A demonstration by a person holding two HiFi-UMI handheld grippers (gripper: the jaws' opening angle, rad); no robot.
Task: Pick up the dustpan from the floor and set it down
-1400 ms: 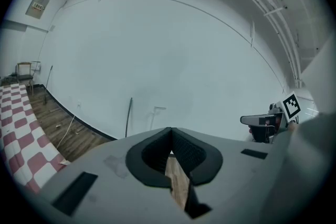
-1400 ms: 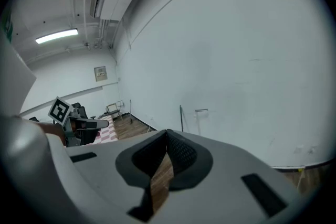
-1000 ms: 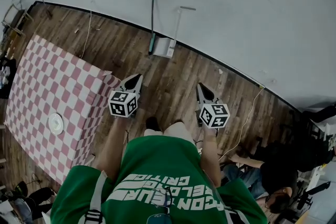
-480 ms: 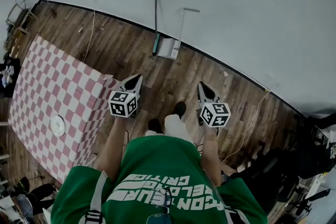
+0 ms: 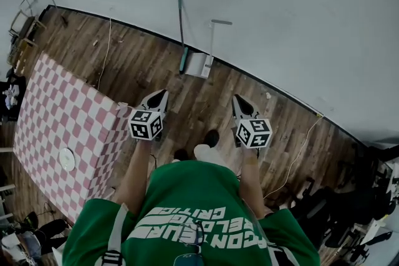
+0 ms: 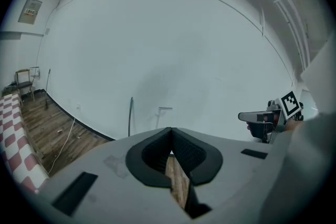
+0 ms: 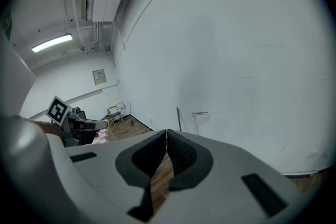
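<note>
Head view, nearest first: I hold both tools out ahead of my waist, side by side, each tipped a little down toward the floor (image 5: 140, 65). My left tool (image 5: 161, 95) has its jaws pressed together with nothing between them, and my right tool (image 5: 239, 101) is likewise closed and empty. Both are well short of the wall (image 5: 280, 9). The dustpan (image 5: 198, 64) sits on the floor against that wall, straight ahead between the two tools, neither clearly nearer. Its long handle stands upright along the wall. A broom (image 5: 181, 34) leans on the wall just beside it, on my left tool's side. I judge the right tool has the freer reach, once opened.
</note>
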